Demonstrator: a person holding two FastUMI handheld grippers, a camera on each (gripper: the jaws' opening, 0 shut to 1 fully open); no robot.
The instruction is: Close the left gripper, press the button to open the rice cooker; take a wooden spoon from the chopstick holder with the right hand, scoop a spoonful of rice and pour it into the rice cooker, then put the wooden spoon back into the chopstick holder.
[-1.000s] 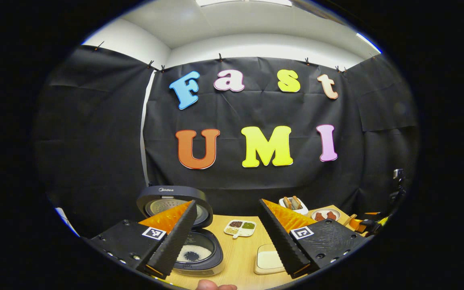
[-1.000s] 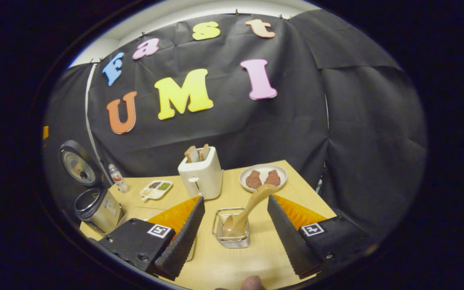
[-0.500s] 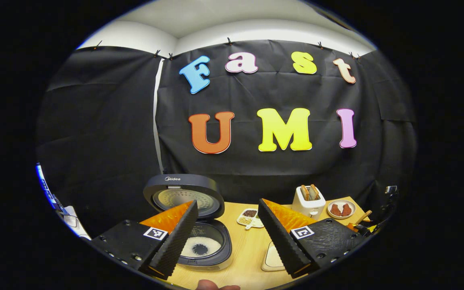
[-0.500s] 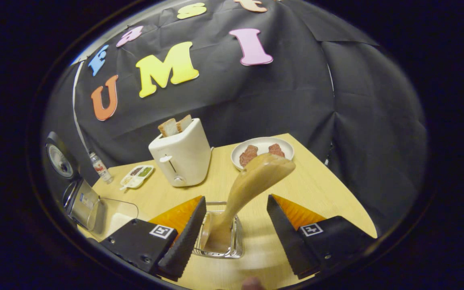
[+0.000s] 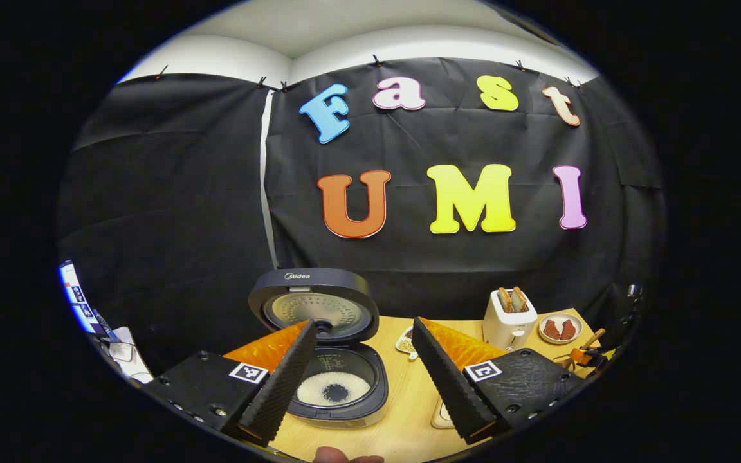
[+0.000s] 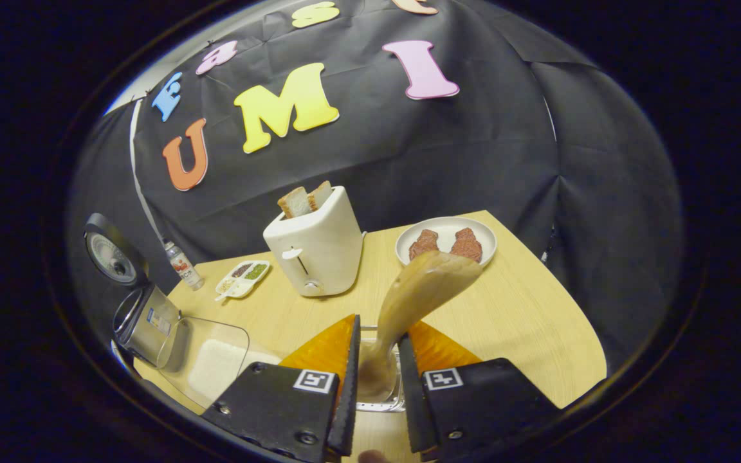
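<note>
Right gripper (image 6: 377, 386) has its fingers nearly together, pinched on the handle of the light-brown wooden spoon (image 6: 422, 289). The spoon stands tilted, its bowl up toward the white plate with two brown meat pieces (image 6: 446, 239), its lower end down in the wire-mesh chopstick holder (image 6: 380, 402) on the pale wood tabletop (image 6: 525, 321). Whether both fingers truly press the handle is hard to tell; they sit right against it on both sides.

Landmark: white two-slot toaster with bread slices (image 6: 314, 247). The plate sits right of the toaster. The small divided white dish of coloured grains (image 6: 243, 278) sits left of it, a small clear bottle (image 6: 181, 263) farther left. The clear plastic box of white rice (image 6: 213, 363) sits in front-left of the toaster. The dark grey rice cooker with raised round lid (image 6: 123, 289) stands well left of the toaster, at the tabletop's edge.

Left gripper (image 5: 361, 373) is wide open, holding nothing, hanging above the tabletop. In the left gripper view the rice cooker (image 5: 338, 379) is open, lid upright, white rice ringing the pot's dark bottom; it lies just behind the left finger. The toaster (image 5: 509, 318) and plate (image 5: 560, 328) sit well to the cooker's right. The other gripper (image 5: 592, 354) shows at the far right edge.
</note>
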